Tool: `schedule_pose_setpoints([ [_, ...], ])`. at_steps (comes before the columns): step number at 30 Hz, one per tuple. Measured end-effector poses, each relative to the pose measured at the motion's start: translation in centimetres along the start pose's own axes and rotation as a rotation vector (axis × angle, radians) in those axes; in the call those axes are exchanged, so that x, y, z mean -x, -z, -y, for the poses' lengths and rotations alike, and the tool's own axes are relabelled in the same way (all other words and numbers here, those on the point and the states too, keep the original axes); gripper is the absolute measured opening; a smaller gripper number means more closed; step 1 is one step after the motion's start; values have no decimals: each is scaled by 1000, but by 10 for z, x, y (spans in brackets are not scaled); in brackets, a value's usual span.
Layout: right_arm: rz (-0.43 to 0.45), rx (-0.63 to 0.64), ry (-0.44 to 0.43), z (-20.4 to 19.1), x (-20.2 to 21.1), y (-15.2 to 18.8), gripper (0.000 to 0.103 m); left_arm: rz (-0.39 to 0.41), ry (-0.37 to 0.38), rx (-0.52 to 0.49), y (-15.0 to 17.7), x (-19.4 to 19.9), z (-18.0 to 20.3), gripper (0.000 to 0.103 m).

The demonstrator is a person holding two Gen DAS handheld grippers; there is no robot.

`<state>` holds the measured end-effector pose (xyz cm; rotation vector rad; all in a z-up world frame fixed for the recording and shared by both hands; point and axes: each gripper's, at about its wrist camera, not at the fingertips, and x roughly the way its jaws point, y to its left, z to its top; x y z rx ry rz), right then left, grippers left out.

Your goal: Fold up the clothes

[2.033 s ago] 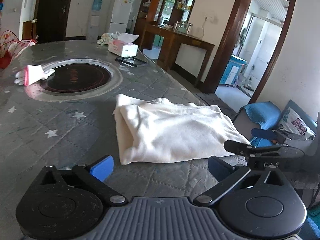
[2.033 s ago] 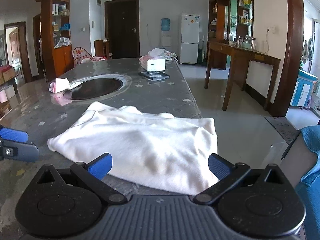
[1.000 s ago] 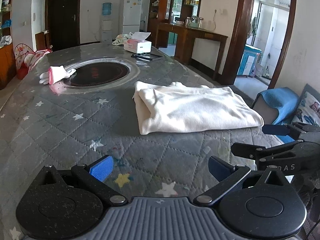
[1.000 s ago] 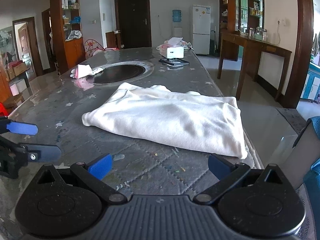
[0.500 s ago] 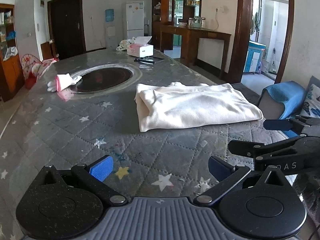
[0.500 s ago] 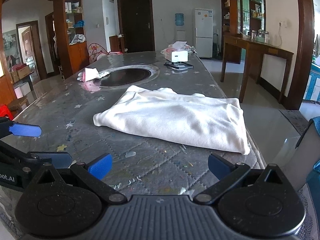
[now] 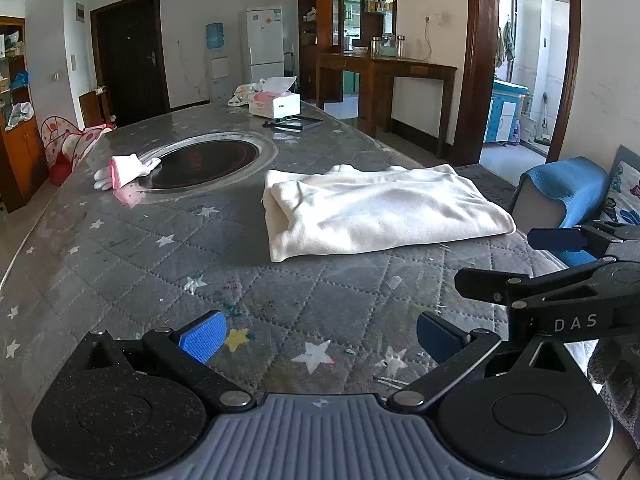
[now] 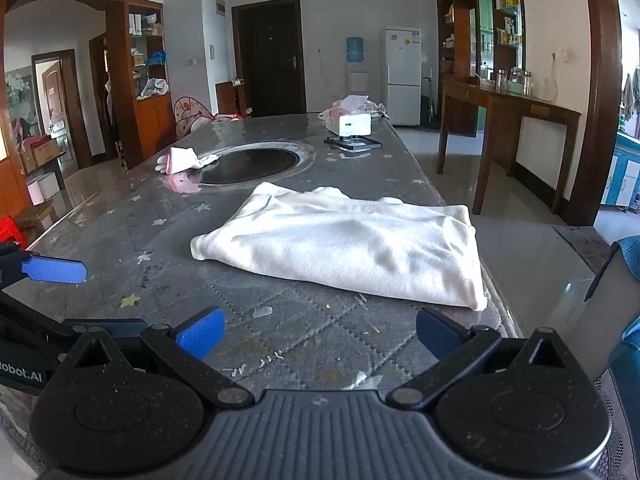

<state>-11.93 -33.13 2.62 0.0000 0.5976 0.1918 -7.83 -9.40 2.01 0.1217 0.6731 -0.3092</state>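
Note:
A cream garment (image 7: 380, 210) lies folded into a flat rectangle on the grey quilted table cover (image 7: 160, 248); it also shows in the right wrist view (image 8: 352, 240). My left gripper (image 7: 320, 338) is open and empty, held back above the near table edge, well short of the garment. My right gripper (image 8: 318, 334) is open and empty too, near the table's front edge. The right gripper shows at the right of the left wrist view (image 7: 560, 264); the left gripper shows at the left of the right wrist view (image 8: 48, 272).
A round dark cooktop (image 7: 204, 162) is set in the table beyond the garment. A white and pink glove (image 7: 124, 168) lies at its left rim. A tissue box (image 7: 276, 103) and a dark flat frame (image 7: 294, 123) sit at the far end. A blue sofa (image 7: 568, 188) stands at right.
Both grippers have drawn back from the garment toward the near table edge and risen a little; the garment lies still and looks farther away.

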Motion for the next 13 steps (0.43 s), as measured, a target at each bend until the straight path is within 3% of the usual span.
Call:
schedule_pose_setpoints([
  [13,22,10,9,-4,9,0,103,8,-10,11,3,5,1,103],
])
